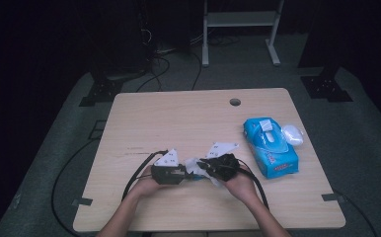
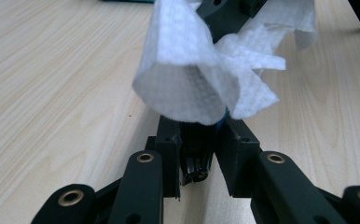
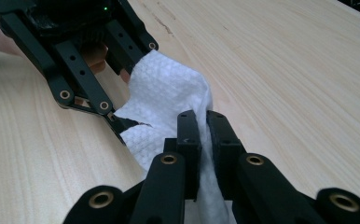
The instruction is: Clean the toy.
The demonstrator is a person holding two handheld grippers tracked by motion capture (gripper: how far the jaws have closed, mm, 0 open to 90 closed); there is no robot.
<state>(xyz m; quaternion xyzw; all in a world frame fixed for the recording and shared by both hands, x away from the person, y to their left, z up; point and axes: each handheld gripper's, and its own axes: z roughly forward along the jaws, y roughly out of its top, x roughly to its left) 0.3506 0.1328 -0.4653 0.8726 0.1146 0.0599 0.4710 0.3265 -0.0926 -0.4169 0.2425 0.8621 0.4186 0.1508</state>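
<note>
Blue wet-wipe pack [image 1: 271, 148] lies closed, apparently; both grippers' fingers [image 3: 200, 135] [image 2: 194, 144] are clamped on 1 white wipe [image 3: 166, 100].

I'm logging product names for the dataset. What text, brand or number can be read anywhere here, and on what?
None can be read.
Blue wipes pack: red print near its front end, too small and blurred.
Grey plates on the grippers: small dark marks, unreadable.
White wipe: only an embossed pattern, no text.
</note>
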